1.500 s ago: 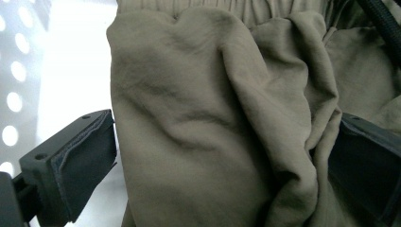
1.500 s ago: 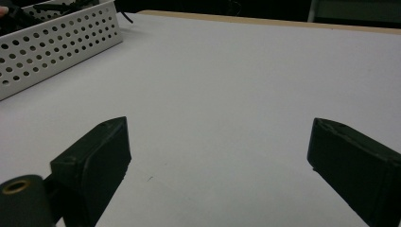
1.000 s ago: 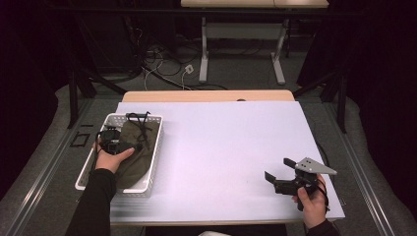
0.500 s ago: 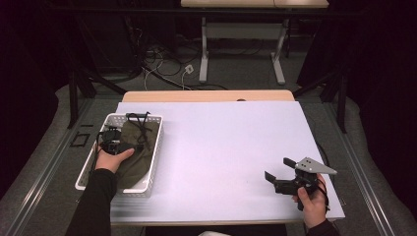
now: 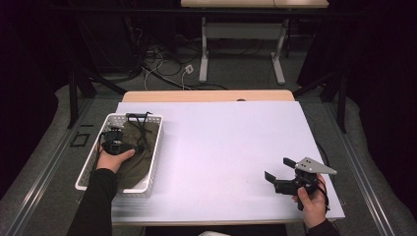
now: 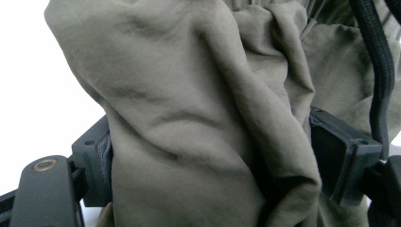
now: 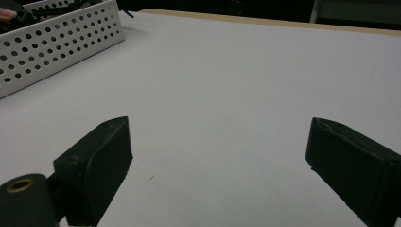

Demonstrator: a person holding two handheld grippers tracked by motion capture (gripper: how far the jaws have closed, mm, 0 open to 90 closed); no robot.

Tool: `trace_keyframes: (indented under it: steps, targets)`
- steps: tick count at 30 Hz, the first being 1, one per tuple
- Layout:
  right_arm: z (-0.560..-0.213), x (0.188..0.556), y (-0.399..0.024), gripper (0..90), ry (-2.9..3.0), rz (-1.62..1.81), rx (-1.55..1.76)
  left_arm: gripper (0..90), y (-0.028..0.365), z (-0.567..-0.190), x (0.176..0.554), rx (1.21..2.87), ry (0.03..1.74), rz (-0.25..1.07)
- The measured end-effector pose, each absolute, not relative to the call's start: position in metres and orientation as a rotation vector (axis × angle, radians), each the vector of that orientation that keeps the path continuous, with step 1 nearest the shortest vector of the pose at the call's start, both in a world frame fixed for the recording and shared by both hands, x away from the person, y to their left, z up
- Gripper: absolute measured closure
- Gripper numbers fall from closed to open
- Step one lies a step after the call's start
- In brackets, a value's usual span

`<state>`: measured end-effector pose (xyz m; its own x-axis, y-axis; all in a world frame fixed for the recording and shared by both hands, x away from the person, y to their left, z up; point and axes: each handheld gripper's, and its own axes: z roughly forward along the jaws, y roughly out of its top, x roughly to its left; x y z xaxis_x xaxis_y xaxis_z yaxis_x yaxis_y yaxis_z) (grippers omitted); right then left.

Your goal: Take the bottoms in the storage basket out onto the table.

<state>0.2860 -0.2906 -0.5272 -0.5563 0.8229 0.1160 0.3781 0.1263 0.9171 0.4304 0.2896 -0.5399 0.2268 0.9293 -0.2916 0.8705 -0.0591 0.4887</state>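
A white perforated basket (image 5: pixel 93 158) sits at the table's left and holds an olive cloth (image 5: pixel 143 135) with a black cord (image 5: pixel 139 118) across its far end. My left gripper (image 5: pixel 139 147) reaches into the basket. Its jaws have just been closing, and in the left gripper view a thick fold of the olive cloth (image 6: pixel 198 118) is bunched between the two pads (image 6: pixel 338 163), touching both. The black cord (image 6: pixel 378 71) runs down the right side. My right gripper (image 5: pixel 280 169) rests low over the white table near its front right, open, with nothing between its jaws (image 7: pixel 220 146).
The white table sheet (image 5: pixel 226 147) stretches between the two hands. The basket's perforated wall (image 7: pixel 61 42) stands at the far left in the right gripper view. A wooden table edge (image 5: pixel 206 96) lies behind, with desk legs and cables on the floor beyond.
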Motion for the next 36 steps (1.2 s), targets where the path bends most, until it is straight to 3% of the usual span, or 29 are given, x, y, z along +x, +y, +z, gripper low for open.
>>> trace_keyframes:
  steps: [4, 27, 36]
  targets:
    - [-0.528, 0.287, -0.291, 8.8, 1.992, 1.418, 1.156, 18.2, 0.288, -0.540, 0.430, 1.936, 1.657, 0.134]
    - [-0.527, 0.287, -0.290, 9.2, 2.002, 1.409, 1.155, 62.6, 0.284, -0.537, 0.424, 1.972, 1.609, 0.112]
    - [-0.528, 0.288, -0.290, 9.9, 1.996, 1.403, 1.155, 70.3, 0.279, -0.533, 0.423, 1.992, 1.604, 0.153]
